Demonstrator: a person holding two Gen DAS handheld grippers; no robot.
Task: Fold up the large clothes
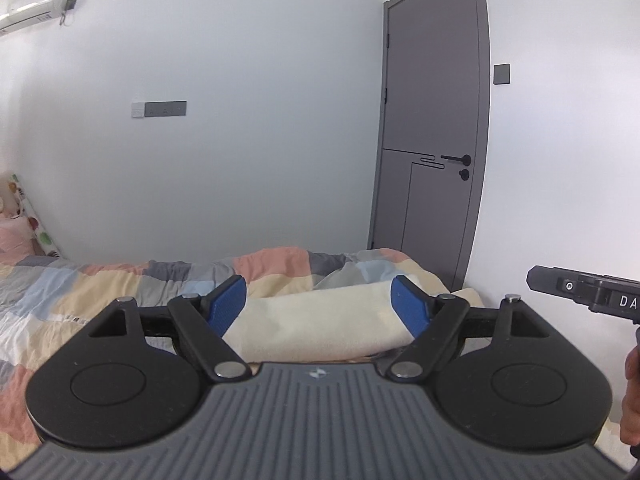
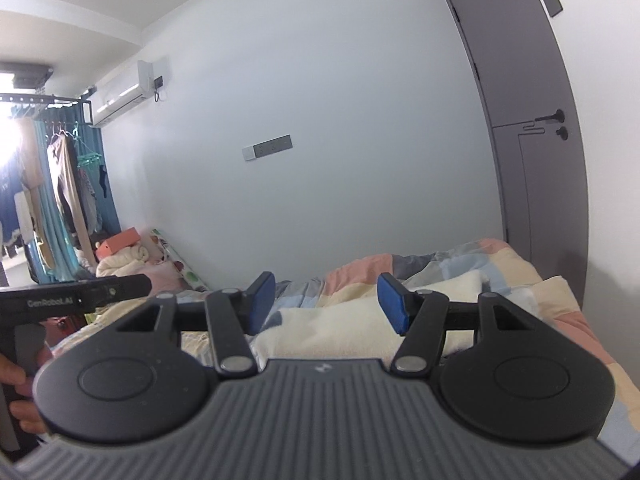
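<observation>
A cream fleece garment [image 1: 320,320] lies bunched on the bed, also showing in the right wrist view [image 2: 332,328]. My left gripper [image 1: 320,306] is open, its blue pads [image 1: 226,304] spread wide above the garment, holding nothing. My right gripper [image 2: 326,302] is open too, its blue pads [image 2: 392,304] apart over the same garment and empty. The right gripper's body [image 1: 584,288] shows at the right edge of the left wrist view. The left gripper's body [image 2: 76,294] shows at the left of the right wrist view.
A patchwork quilt [image 1: 100,280] covers the bed along the white wall. A grey door [image 1: 432,140] stands at the bed's far right end. Pillows and soft bundles [image 2: 132,260] sit at the left end, with hanging clothes [image 2: 64,184] by the window.
</observation>
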